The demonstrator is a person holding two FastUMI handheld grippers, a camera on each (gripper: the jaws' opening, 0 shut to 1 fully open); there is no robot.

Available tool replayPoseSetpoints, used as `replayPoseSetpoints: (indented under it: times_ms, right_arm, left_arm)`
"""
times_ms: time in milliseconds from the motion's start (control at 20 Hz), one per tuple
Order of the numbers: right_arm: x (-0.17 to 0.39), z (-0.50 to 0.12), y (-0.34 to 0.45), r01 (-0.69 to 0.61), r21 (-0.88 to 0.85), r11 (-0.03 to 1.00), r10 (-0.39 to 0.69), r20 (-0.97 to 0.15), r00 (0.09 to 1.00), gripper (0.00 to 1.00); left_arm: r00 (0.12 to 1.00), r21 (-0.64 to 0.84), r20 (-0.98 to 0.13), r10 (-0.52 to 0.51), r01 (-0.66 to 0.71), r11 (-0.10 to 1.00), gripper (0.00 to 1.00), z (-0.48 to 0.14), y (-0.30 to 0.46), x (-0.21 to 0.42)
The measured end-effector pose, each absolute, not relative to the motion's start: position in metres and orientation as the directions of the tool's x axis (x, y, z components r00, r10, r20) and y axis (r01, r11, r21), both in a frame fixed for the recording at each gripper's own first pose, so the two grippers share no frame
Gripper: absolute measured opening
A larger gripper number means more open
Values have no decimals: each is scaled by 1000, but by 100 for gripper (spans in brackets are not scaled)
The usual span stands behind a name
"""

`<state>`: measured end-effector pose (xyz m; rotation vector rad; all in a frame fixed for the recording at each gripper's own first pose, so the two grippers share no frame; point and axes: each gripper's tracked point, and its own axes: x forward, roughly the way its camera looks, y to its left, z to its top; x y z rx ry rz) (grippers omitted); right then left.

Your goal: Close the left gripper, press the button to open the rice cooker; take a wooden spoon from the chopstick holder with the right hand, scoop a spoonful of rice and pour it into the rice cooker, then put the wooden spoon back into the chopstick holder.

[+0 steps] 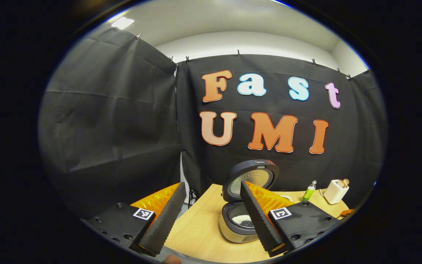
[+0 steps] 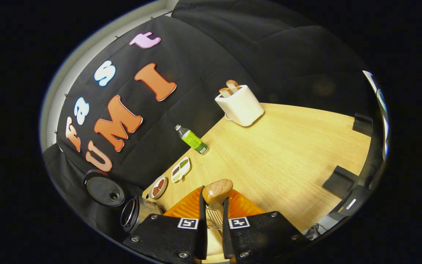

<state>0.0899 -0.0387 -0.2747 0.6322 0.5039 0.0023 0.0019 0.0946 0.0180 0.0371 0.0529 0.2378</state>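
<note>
In the left gripper view the rice cooker (image 1: 233, 231) stands open on the wooden table, lid (image 1: 250, 176) raised, with white rice (image 1: 241, 220) in its pot. My left gripper (image 1: 211, 182) is open in front of it and holds nothing. In the right gripper view my right gripper (image 2: 214, 198) is shut on the wooden spoon (image 2: 217, 190), whose rounded end sticks out past the fingertips. A wire-mesh chopstick holder (image 2: 214, 219) shows between the fingers just below the spoon. The open cooker (image 2: 134, 212) lies at the lower left of that view.
A white toaster (image 2: 239, 104) with bread stands at the back of the table (image 2: 291, 154). A green bottle (image 2: 192, 140) stands near the wall, with two small dishes (image 2: 158, 187) of food between it and the cooker. Black blocks (image 2: 337, 179) sit at the table's right edge.
</note>
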Motion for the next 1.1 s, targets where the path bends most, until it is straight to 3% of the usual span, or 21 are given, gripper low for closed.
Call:
replayPoseSetpoints:
  times_ms: [300,650,900,1100]
  right_arm:
    - [82,-204,-25,68,460,885,124,-373,919,11]
    - [54,-112,35,-113,297,948,185,-225,957,11]
    - [39,-117,85,-194,164,967,228,-223,948,11]
    - [37,-148,116,-219,181,959,260,-254,932,11]
  left_arm:
    - [972,13,-38,230,-230,973,98,20,98,-2]
    - [980,-14,-25,196,-197,980,97,26,93,-6]
    - [981,18,22,191,-192,981,98,47,95,-12]
    - [980,43,33,197,-198,979,100,49,101,-17]
